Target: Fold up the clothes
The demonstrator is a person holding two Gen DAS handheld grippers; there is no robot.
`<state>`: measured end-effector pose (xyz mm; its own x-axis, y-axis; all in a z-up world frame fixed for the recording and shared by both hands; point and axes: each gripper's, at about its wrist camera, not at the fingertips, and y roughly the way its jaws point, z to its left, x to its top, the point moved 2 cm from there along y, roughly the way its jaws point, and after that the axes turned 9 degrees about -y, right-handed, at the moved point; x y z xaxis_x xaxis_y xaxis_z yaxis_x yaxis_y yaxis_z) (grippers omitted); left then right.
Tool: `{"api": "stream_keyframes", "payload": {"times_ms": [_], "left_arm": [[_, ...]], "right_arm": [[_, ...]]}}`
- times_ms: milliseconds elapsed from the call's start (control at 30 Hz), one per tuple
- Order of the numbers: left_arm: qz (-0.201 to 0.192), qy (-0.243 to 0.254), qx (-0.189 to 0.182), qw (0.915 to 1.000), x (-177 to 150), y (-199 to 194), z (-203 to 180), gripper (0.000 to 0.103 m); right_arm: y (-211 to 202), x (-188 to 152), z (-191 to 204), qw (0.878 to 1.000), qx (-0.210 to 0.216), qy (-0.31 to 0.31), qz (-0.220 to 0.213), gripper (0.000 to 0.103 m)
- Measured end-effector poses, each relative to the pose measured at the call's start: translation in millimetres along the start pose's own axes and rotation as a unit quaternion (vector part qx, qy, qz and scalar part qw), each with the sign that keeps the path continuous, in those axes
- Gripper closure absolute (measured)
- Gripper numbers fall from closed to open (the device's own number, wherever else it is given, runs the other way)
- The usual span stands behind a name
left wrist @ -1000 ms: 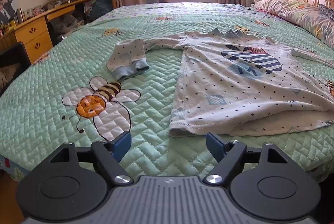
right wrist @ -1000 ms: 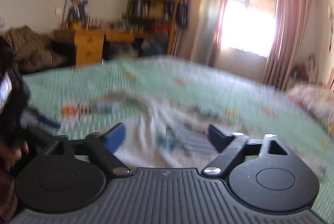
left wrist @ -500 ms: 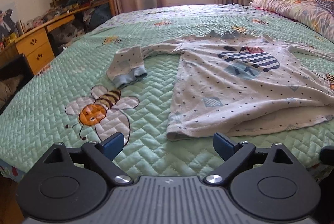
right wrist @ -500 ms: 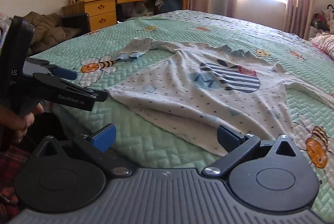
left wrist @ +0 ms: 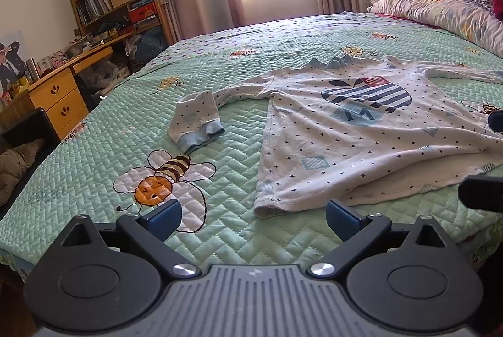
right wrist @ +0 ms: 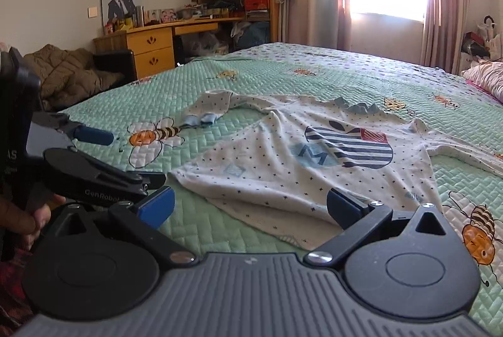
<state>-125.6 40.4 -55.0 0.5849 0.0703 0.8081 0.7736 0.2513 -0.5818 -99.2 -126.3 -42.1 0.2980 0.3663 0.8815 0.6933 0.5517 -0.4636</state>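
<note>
Long-sleeved shirt lies spread on the bed, print side up, hem toward the near bed edge. One sleeve is bent back on itself, cuff toward the bee picture; the other sleeve runs off toward the pillows.

Left tongs are empty, jaws opening and already wide, just short of the near hem corner. Right tongs are wide too, nothing between them, at the other hem corner, which looks lifted and rumpled.

Risks, as I judge them:
- The hem is two layers, and a shallow pinch likely takes only the top one, so the shirt balloons open when lifted.
- Pads dipping too low could snag the quilt along with the cloth.
- Uneven grabs at the two corners would skew the fold.
- The bent sleeve, left as is, gets trapped inside the fold as a lump.
- The shirt sits near the edge, so a tug toward the person may drag it off the bed.
</note>
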Motion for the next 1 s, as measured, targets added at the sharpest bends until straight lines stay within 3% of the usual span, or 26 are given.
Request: {"api": "stream_keyframes", "payload": {"times_ms": [233, 367, 600, 833, 1000], "left_arm": [[-0.013, -0.026, 0.014, 0.9995, 5, 5, 6, 0.004], [-0.018, -0.05, 0.024, 0.9983, 8, 10, 9, 0.004], [-0.041, -0.037, 0.041, 0.9976, 3, 23, 17, 0.003], [-0.058, -0.092, 0.062, 0.9921, 25, 54, 36, 0.003], [-0.061, -0.113, 0.066, 0.9895, 46, 69, 44, 0.002]], "right_arm": [[-5, 8, -11, 0.999, -0.008, 0.008, -0.039, 0.001], [-11, 16, -11, 0.996, 0.004, -0.019, -0.09, 0.001], [29, 29, -18, 0.996, 0.048, -0.018, -0.078, 0.0], [92, 72, -27, 0.993, 0.083, -0.033, -0.071, 0.0], [122, 108, -40, 0.994, 0.058, -0.033, -0.09, 0.0]]}}
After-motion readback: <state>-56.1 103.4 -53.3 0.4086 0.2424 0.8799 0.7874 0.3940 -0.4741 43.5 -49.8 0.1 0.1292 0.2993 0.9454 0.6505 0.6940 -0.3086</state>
